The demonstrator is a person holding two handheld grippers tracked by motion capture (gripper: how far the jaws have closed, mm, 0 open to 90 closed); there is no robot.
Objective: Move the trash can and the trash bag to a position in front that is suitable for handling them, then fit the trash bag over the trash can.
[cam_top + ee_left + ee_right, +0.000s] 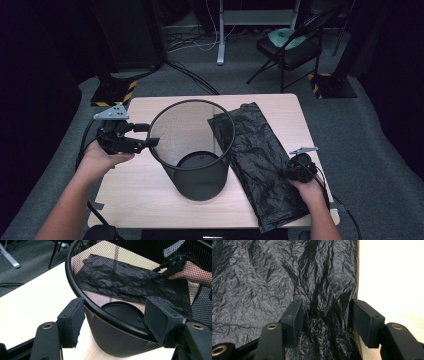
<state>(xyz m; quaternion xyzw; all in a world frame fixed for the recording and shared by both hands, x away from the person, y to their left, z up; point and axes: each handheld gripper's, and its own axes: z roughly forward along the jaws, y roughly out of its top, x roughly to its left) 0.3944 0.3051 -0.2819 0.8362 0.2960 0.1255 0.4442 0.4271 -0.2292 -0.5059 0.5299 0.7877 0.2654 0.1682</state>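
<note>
At the table's centre, the left gripper is straddling the wire-mesh wastebasket rim, jaws apart.
At four o'clock, the right gripper is bunching the black bin liner, unclamped; pinching one layer should open it.

Left tool jaws apart, right tool lowered, parted

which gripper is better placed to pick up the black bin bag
Right. The right gripper hangs over the flat black bin bag, jaws open astride a crease. The left gripper is open around the mesh wastebasket rim, across the basket from the bag.
</note>
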